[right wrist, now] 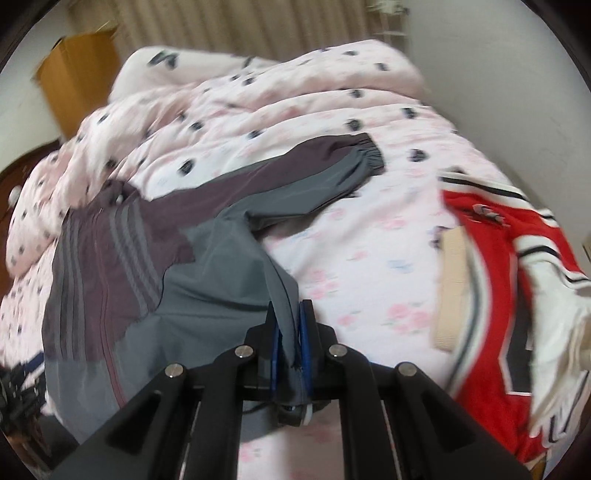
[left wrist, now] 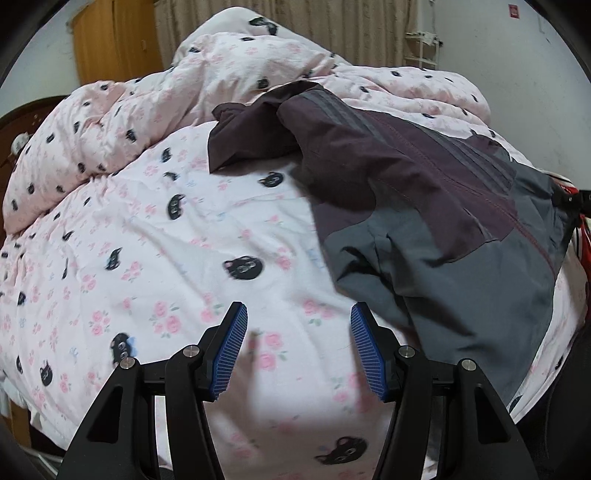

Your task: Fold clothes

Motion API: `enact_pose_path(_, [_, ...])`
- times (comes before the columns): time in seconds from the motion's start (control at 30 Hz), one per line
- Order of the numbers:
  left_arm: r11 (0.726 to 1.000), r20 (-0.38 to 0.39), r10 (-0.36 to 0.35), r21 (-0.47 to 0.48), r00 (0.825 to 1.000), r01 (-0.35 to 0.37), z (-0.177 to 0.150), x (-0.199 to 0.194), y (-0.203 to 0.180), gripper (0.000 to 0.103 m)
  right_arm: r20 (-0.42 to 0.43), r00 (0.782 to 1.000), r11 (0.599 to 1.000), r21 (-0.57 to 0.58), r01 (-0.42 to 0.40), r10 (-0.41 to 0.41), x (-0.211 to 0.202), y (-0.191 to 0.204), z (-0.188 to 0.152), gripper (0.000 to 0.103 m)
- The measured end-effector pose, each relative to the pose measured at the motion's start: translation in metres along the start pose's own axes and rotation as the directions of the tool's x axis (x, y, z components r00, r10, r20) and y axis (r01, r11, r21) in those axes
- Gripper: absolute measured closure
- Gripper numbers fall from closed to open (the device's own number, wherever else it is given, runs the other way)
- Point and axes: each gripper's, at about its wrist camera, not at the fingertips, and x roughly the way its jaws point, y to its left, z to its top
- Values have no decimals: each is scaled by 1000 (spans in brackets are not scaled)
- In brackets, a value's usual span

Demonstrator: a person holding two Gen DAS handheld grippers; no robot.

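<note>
Left wrist view shows the left tongs (left wrist: 299, 314) spread wide, their ribbed blue pads (left wrist: 231, 347) gripping nothing, hanging over a soft, rumpled pink cotton quilt printed with roses and black cat faces (left wrist: 177, 236) that covers the bed. Ahead and to the right of these tongs lies the thin, smooth maroon-and-grey windbreaker jacket (left wrist: 424, 206), its panels joined by stitched seams and crossed by narrow grey stripes, one creased maroon flap flung out to the far left. Right wrist view shows the right tongs (right wrist: 290, 332) pressed together on a bunched grey fold of the same jacket (right wrist: 207, 266), the cloth rising in a slack ridge from between the blue pads. From there the jacket spreads to the left and ahead of these tongs, and one sleeve stretches away up the quilt (right wrist: 369, 266), ending in a gathered elastic cuff (right wrist: 369, 155). To the right of the right tongs, well apart from the jacket, lies a crumpled red garment with white and black striped trim (right wrist: 491, 295), over something flat and beige. Beyond the heaped quilt stand a wooden wardrobe (left wrist: 110, 37) and a pleated beige curtain (left wrist: 332, 29). This view is blurred.
</note>
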Motion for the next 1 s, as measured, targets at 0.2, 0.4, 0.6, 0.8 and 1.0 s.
enact_pose_path(0.2, [999,-24,-35,22,999,35,7,8,-16,50,25,998,997,53,50,-52,-6,-28,5,93])
enact_pose_path(0.4, [991,-49,-127,-40,991,125,7,9,-18,50,30,997,995,70,70,-72,-7,-42,6,93])
enact_pose_path(0.6, [977,-36,-192,-100,981,188,9,5,-16,50,27,998,995,75,61,-63,-7,-42,5,93])
enact_pose_path(0.8, [968,-41,-225,-124,974,218,10,8,-19,50,26,998,995,77,60,-62,-5,-40,7,93])
enact_pose_path(1.0, [958,-46,-256,-148,965,247,11,10,-21,62,26,998,995,78,58,-60,-4,-39,7,93])
